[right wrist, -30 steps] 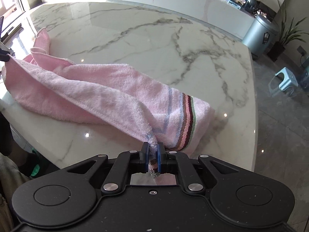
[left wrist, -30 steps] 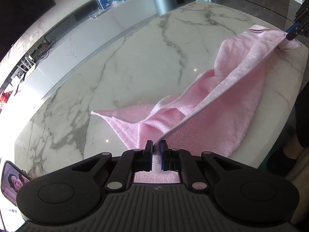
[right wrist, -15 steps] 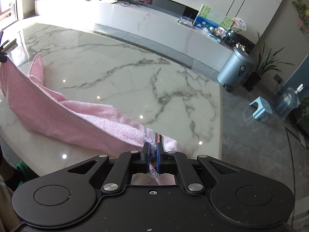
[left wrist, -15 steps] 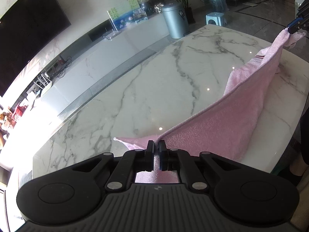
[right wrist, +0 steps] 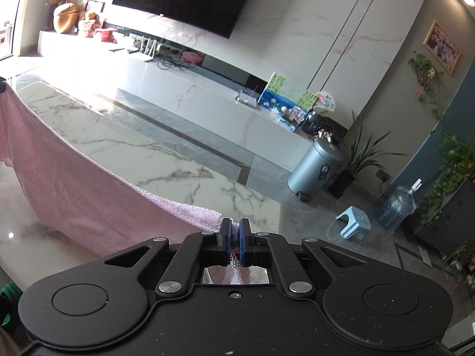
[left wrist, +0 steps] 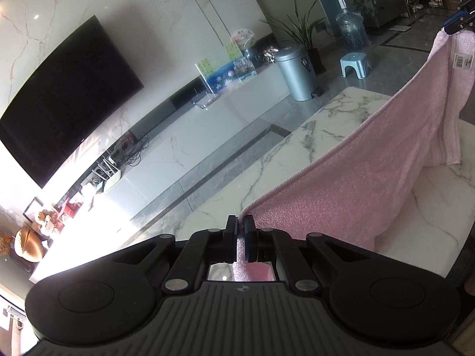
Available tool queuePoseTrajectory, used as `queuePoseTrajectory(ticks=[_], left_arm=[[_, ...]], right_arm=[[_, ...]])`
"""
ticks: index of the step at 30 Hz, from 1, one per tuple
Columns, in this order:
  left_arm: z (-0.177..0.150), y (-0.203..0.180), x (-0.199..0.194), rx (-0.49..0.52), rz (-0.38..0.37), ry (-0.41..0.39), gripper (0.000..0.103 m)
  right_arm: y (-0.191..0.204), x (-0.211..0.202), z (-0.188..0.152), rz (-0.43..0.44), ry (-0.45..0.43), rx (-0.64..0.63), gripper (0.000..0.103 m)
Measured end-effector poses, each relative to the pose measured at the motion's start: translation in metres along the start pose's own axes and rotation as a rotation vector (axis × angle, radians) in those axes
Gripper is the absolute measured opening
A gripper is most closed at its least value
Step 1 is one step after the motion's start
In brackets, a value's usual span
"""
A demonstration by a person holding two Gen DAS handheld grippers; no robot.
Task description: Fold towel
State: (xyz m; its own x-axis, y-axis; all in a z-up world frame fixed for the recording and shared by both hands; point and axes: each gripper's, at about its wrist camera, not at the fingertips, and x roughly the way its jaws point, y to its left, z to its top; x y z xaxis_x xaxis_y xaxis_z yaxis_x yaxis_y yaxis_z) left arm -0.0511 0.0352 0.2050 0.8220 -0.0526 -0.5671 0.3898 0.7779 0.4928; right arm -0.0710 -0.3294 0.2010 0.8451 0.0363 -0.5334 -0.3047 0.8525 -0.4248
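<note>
My left gripper (left wrist: 241, 222) is pinching one corner of the pink towel (left wrist: 371, 178); my right gripper (right wrist: 234, 227) is pinching the opposite corner. The towel is hanging stretched between them above the marble table (right wrist: 124, 148), running toward 2 o'clock from the left gripper, sagging at mid-span.

Home living room: wall television (left wrist: 68, 98), marble table (right wrist: 124, 154), houseplants (right wrist: 365, 151)

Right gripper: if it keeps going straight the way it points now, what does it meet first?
Probably the marble table. The right gripper, shut on the towel, aims down over the tabletop near its far edge. Nothing stands between. Depth is unclear, so the line might instead clear the edge and reach the floor.
</note>
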Motion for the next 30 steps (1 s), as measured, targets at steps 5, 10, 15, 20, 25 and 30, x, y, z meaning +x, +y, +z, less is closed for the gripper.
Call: queuePoseTrajectory(ticks=[5,10,15,20,25,30], left_arm=[[0.025,0.005,0.007,0.033,0.048,-0.013,0.003],[0.036,-0.007,0.019,0.051,0.028,-0.017,0.003],[0.032,-0.018,0.019,0.085,0.029,-0.013,0.003],[0.028,-0.019,0.022,0.098,0.029,0.014,0.003],[0.018,-0.019,0.024,0.103,0.021,0.043,0.003],[0.005,-0.017,0.03,0.112,-0.002,0.084,0.003]], right_arm=[[-0.017,-0.003,0.026,-0.098,-0.031,-0.019,0.0],[-0.029,0.016,0.037,-0.016,-0.008,0.008,0.0],[-0.006,0.046,0.015,0.183,0.062,-0.013,0.001],[0.037,0.079,-0.02,0.33,0.162,-0.073,0.005],[0.078,0.111,-0.042,0.467,0.227,-0.095,0.011],[0.106,0.133,-0.042,0.546,0.249,-0.125,0.022]])
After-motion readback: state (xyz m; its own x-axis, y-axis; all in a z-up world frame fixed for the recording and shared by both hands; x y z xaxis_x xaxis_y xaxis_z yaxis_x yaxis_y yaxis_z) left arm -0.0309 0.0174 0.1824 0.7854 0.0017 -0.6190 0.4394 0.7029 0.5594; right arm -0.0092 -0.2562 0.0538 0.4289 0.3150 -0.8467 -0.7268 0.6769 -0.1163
